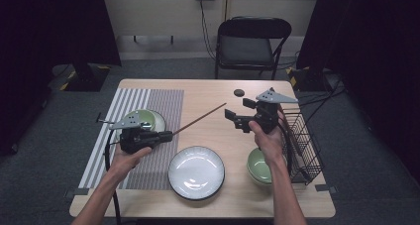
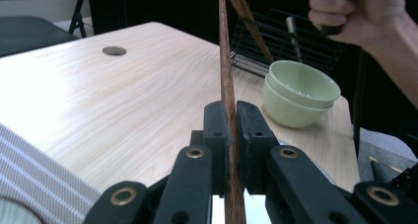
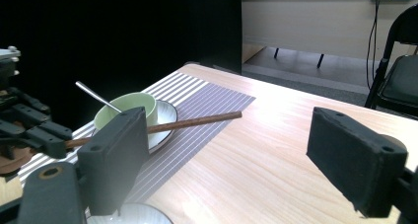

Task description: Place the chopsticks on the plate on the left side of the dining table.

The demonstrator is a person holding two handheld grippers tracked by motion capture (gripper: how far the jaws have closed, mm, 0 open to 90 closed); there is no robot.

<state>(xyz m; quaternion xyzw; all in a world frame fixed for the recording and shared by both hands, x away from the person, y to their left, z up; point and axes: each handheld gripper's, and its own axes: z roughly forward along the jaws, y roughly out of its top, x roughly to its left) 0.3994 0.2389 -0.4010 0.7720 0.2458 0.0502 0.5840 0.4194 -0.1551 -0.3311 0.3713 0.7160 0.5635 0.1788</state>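
Plate [image 1: 196, 172] sat bare; green cup [image 3: 126, 108] held a spoon [image 3: 96, 96]. Left gripper [image 2: 231, 130] pinched a chopstick [image 1: 198, 119], right gripper [image 1: 236, 115] gaped wide, gripping nothing.

Chopstick [image 2: 227, 86]: its far end runs off the top edge in my left hand-held gripper's view.
Green bowls [image 1: 258, 166]: my right forearm covers part of them from above.
Rack [image 1: 301, 140] contents: too dark to tell from above.
White plate [image 3: 132, 215]: cut by the bottom edge.
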